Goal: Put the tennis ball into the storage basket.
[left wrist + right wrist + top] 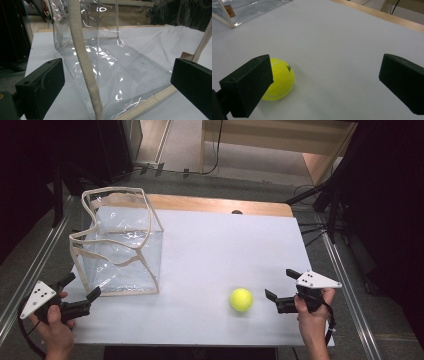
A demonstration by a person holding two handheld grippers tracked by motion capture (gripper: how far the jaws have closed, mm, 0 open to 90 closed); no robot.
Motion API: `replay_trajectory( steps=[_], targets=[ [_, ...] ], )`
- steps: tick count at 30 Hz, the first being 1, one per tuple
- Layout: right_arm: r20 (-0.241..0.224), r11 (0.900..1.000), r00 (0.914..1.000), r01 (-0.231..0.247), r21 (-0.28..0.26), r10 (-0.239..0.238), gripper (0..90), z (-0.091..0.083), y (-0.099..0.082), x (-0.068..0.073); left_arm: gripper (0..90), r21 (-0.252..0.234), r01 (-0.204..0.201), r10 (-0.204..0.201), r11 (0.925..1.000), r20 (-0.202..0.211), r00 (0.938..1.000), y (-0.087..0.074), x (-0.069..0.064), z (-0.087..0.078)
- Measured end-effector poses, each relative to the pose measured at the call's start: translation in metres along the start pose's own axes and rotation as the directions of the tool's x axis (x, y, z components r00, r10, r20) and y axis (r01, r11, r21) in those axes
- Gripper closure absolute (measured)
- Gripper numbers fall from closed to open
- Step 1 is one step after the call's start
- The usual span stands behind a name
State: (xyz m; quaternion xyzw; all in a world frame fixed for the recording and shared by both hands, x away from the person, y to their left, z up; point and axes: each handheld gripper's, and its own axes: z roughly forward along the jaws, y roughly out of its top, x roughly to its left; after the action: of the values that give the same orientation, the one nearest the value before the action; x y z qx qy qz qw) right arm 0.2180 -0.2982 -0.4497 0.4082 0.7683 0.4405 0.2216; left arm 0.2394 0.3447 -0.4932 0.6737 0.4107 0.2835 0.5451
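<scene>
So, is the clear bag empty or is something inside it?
Empty: through the clear bag only the white table shows, and the tennis ball lies outside.

Tennis ball [241, 299] near open-jawed right gripper [281, 289]

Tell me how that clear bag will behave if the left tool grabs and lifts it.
The clear bag will probably sag and fold: its top rim is already wavy and its thin plastic walls are creased. It looks empty, so likely light and apt to slide on the white table. The glossy plastic may slip; the cloth edging seems the safer grip.
</scene>
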Motion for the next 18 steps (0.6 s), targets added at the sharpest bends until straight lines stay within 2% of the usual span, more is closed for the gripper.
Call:
replay_trajectory(
  steps=[8,18],
  targets=[
    [-0.027,0.9988,0.9989,0.038,0.032,-0.037,0.0,0.005,0.01,0.008,0.0,0.001,-0.004,0.004,1.0,0.002,1.0,0.0,0.0,0.0],
    [-0.067,0.9948,0.9961,0.063,0.08,-0.058,0.0,0.013,0.019,0.017,0.0,0.001,-0.003,0.003,1.0,0.003,1.0,0.0,-0.001,0.001]
  ],
)
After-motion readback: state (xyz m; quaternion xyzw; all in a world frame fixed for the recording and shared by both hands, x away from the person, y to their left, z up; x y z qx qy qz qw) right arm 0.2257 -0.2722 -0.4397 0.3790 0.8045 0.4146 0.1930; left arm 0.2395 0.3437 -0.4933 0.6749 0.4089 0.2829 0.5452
